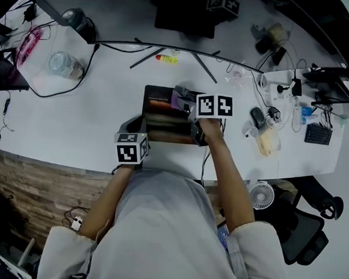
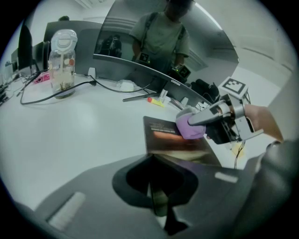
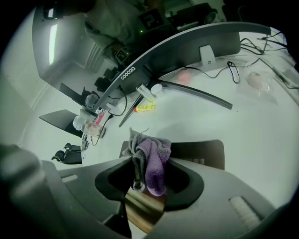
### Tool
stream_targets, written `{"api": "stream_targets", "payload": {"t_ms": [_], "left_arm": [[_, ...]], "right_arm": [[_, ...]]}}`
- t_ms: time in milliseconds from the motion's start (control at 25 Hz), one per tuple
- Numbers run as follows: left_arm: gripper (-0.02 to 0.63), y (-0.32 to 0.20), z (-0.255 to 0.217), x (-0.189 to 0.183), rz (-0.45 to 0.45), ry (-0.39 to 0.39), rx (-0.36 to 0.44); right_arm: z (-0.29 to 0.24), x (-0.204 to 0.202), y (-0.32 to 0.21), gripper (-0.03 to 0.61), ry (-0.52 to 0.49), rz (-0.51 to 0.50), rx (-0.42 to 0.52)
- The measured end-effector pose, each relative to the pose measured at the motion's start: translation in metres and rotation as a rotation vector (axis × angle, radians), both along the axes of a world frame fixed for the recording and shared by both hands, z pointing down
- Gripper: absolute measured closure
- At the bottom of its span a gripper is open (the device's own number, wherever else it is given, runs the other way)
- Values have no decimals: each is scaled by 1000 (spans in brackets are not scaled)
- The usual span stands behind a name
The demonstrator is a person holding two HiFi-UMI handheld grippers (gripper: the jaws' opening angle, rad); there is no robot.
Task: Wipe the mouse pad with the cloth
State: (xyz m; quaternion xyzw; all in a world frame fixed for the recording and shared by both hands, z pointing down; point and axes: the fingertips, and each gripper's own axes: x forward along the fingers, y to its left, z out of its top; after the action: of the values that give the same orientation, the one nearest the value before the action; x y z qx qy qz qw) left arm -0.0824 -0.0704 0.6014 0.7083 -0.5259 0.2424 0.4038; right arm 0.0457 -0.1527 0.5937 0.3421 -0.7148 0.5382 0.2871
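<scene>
Cloth (image 3: 155,164), pinched by right tool (image 1: 186,100), points down onto mouse pad (image 1: 163,109); left tool (image 2: 156,205) pinches pad's near corner.

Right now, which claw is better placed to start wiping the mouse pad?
The right claw: it grips the purple cloth directly over the mouse pad. The left claw carries no cloth; it appears clamped on the pad's near corner, steadying it.

Bright, diffuse light; white desk (image 1: 75,130) nearly blown out, shadows soft. Warm glare band on dark rectangular mouse pad (image 2: 161,126) just ahead of left gripper (image 2: 159,207). Gripper views: heavy fisheye, black corners, housings blurred; purple-grey fleece cloth (image 3: 156,163) in right gripper (image 3: 149,179) sharp.
</scene>
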Motion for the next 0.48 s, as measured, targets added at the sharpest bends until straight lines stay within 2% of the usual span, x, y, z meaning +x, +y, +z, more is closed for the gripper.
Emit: {"api": "stream_targets", "payload": {"t_ms": [480], "left_arm": [[614, 1, -1, -1, -2, -1, -3]], "right_arm": [[1, 19, 2, 402, 6, 0, -13]]}}
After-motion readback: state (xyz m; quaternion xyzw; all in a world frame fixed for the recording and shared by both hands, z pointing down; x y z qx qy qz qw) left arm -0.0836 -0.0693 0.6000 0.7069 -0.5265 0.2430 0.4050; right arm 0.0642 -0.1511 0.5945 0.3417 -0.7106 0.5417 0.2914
